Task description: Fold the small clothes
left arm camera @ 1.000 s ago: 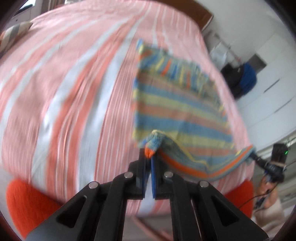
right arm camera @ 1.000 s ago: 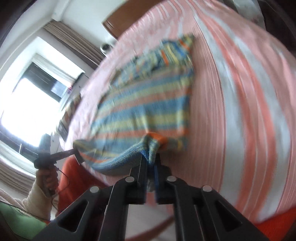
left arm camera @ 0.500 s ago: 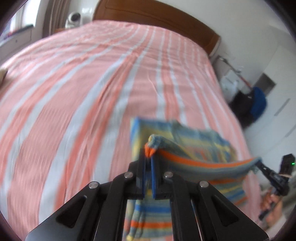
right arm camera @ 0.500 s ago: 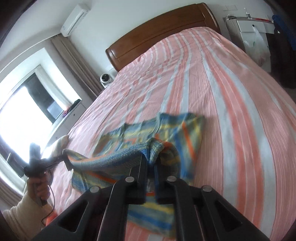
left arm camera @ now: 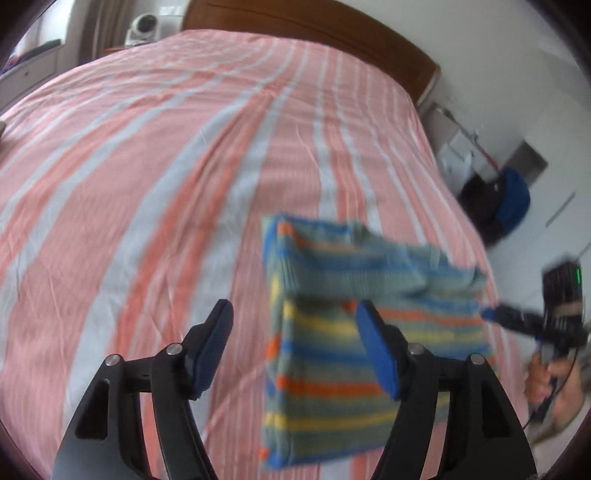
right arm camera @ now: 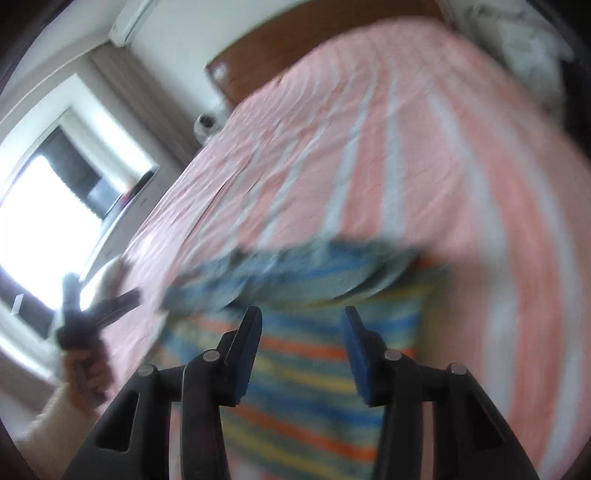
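— While the bed (left arm camera: 155,155) fills most of both views with its pink and white striped cover, where does the garment lie?
— A small striped knit garment (left arm camera: 354,354) lies folded over on the cover, toward the bed's near edge, its upper flap doubled onto the lower part. The right wrist view is blurred, yet the same stripes (right arm camera: 306,398) show under the tool.
— And the headboard?
— A brown wooden headboard (left arm camera: 332,33) stands at the far end.
— How do the tools stand?
— The left tool (left arm camera: 293,334) has just been opening; its jaws stand apart, nothing pressed between them, the garment under its right finger. The right tool (right arm camera: 301,332) has likewise just been opening, released, above the cloth.
— Anything smaller?
— A hand (right arm camera: 86,373) grips the left tool's handle in the right wrist view.
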`<state>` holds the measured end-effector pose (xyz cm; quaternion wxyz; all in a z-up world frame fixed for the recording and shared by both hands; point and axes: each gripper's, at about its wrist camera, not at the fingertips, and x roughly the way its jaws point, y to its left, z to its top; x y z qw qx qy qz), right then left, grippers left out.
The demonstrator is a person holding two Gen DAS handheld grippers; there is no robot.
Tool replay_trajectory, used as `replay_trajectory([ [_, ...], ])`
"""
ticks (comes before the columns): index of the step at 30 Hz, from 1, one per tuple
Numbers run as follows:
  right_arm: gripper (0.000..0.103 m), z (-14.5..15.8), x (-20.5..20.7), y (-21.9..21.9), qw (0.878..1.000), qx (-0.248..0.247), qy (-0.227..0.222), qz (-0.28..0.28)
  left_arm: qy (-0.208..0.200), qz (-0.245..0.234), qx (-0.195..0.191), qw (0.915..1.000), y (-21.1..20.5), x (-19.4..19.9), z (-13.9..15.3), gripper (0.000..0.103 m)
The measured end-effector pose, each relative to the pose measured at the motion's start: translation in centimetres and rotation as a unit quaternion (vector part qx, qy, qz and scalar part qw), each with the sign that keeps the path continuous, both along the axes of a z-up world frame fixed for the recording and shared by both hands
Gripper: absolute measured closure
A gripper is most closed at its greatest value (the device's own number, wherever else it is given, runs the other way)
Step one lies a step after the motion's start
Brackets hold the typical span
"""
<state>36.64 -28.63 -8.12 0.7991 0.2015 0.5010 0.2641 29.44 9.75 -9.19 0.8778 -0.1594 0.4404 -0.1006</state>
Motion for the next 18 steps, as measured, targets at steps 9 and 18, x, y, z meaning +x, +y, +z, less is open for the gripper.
replay_trajectory([
  [9, 0.053, -6.3, 10.4, 12.6, 0.993, 0.104, 0.025, -0.058, 0.044, -0.009, 0.042, 0.9981, -1.0, -3.1, -4.2, 0.054],
  [18, 0.036, 0.1, 5.2, 11.6, 0.995, 0.046, -0.081, 0.020, 0.041, 0.001, 0.034, 0.9986, -0.8, -4.6, -4.1, 0.055],
])
